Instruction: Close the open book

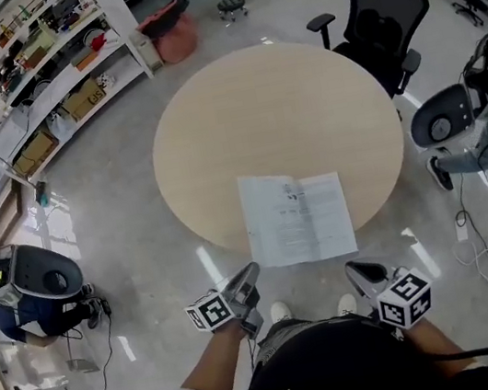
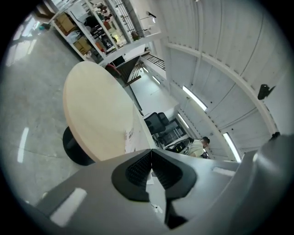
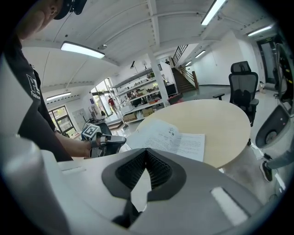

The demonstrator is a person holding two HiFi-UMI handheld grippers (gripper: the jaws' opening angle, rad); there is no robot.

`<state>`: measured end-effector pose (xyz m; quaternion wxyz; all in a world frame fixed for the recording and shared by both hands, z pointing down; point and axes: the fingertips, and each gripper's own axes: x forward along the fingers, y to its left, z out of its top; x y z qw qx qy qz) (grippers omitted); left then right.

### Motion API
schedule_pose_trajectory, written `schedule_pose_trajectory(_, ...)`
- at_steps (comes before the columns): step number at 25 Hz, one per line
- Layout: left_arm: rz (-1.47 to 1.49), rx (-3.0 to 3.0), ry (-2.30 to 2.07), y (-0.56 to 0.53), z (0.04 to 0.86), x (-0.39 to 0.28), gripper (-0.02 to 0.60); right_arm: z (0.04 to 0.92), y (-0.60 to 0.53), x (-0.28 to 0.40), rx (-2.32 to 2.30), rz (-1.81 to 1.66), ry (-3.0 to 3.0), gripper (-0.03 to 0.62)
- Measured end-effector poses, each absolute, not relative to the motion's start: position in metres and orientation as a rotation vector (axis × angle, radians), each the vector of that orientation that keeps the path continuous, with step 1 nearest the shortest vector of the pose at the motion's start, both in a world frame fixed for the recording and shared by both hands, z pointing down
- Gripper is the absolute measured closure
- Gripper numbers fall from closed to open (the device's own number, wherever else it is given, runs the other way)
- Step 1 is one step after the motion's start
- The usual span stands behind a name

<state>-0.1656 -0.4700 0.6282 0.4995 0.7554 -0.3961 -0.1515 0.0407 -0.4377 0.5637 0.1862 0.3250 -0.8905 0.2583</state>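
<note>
The open book [image 1: 298, 217] lies flat with white printed pages on the near edge of the round beige table [image 1: 267, 111]. My left gripper [image 1: 250, 272] hovers just off the table's near rim, left of the book, shut with nothing in it. My right gripper [image 1: 352, 266] hangs below the book's right corner, also shut and empty. In the left gripper view the closed jaws [image 2: 151, 158] are rolled sideways, with the table [image 2: 96, 114] and the book's edge [image 2: 131, 135] beyond. The right gripper view shows its closed jaws [image 3: 146, 153], the book [image 3: 172, 140] ahead and the left gripper [image 3: 108, 143] at left.
A black office chair [image 1: 386, 19] stands at the table's far right. A grey seat [image 1: 449, 111] with cables is on the floor at right, and another grey seat [image 1: 43, 276] at left. Shelving [image 1: 44, 66] lines the far left. A person [image 2: 198, 146] sits in the distance.
</note>
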Motion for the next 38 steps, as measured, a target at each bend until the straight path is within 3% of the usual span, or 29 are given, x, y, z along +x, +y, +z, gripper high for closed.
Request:
schedule_pose_trajectory(13,-0.031,2.087,-0.916,-0.487,0.609,-0.072,0.572,0.557,-0.442,0.067,0.978,0.728,-2.546,0.585)
schedule_pose_trajectory(28,0.644,2.390,-0.887,-0.500,0.656,0.048,0.569,0.550,-0.436,0.142,1.140,0.747,-2.519,0.585)
schedule_pose_trajectory(33,0.880,2.417,-0.601,-0.464,0.690,0.096,0.489,0.552,-0.428,0.171,1.162,0.759,-2.496,0.585)
schedule_pose_trajectory(38,0.863,2.401,-0.552,-0.441,0.694,0.118,0.489,0.556,-0.428,0.198,1.146,0.756,-2.497,0.585)
